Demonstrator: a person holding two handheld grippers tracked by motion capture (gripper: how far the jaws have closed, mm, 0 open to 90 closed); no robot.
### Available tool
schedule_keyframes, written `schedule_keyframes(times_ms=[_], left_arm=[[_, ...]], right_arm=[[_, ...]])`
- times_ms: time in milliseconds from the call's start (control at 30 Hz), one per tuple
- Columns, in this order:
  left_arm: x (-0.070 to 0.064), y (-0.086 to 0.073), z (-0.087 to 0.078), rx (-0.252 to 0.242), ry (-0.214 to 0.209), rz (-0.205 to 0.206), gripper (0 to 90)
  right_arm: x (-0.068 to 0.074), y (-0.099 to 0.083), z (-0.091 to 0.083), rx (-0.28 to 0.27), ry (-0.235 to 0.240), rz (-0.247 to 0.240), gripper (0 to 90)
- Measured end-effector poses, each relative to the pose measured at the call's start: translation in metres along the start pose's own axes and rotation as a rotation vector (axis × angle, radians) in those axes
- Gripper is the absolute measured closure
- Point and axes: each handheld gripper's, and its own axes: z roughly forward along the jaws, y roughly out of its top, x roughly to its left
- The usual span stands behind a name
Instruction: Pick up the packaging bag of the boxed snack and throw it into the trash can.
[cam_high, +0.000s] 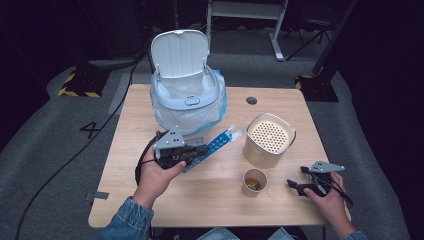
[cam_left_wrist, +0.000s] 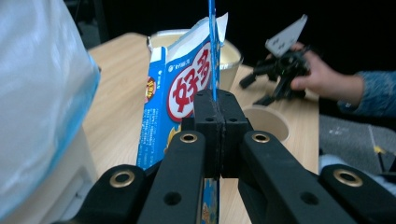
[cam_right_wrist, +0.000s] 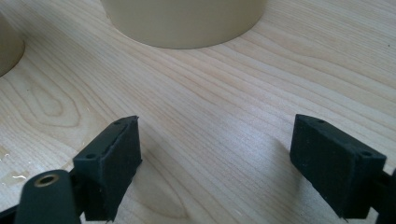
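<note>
My left gripper (cam_high: 200, 151) is shut on a flattened blue snack box (cam_high: 216, 143), held just in front of the white bin. In the left gripper view the jaws pinch the box's edge (cam_left_wrist: 213, 70), and red characters show on its blue face (cam_left_wrist: 187, 88). My right gripper (cam_high: 295, 186) rests open low over the table at the front right, with bare wood between its pads (cam_right_wrist: 116, 154). A small paper cup (cam_high: 254, 181) with brownish contents stands left of it. Behind the cup sits a beige container (cam_high: 268, 140) with a perforated top.
A white lidded bin (cam_high: 186, 85), lid up and lined with a pale blue bag, stands at the table's back middle. A round hole (cam_high: 251, 100) is in the tabletop behind the container. A black cable loops off the left gripper at the table's left.
</note>
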Motion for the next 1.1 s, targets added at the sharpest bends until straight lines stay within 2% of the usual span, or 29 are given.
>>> schedule_keyframes(times_ms=[100,400,533,667,900,1033,1100], left_arm=[[0.000,0.008,-0.005,-0.050,-0.010,0.006,89.1],[0.012,0.029,-0.018,-0.150,-0.017,-0.001,89.1],[0.014,0.043,-0.022,-0.169,-0.004,0.023,89.1],[0.015,0.057,-0.023,-0.167,0.011,0.048,89.1],[0.017,0.085,-0.026,-0.199,0.002,0.069,89.1],[0.018,0.100,-0.027,-0.196,0.027,0.076,89.1],[0.020,0.106,-0.027,-0.206,0.026,0.081,89.1]], right_arm=[[0.000,0.000,0.000,0.000,0.000,0.000,16.9],[0.000,0.000,0.000,0.000,-0.001,-0.001,16.9],[0.000,0.000,0.000,0.000,-0.001,-0.001,16.9],[0.000,0.000,0.000,0.000,-0.002,-0.001,16.9],[0.000,0.000,0.000,0.001,-0.002,-0.001,16.9],[0.000,0.000,0.000,0.000,-0.002,-0.001,16.9],[0.000,0.000,0.000,0.000,-0.002,-0.001,16.9]])
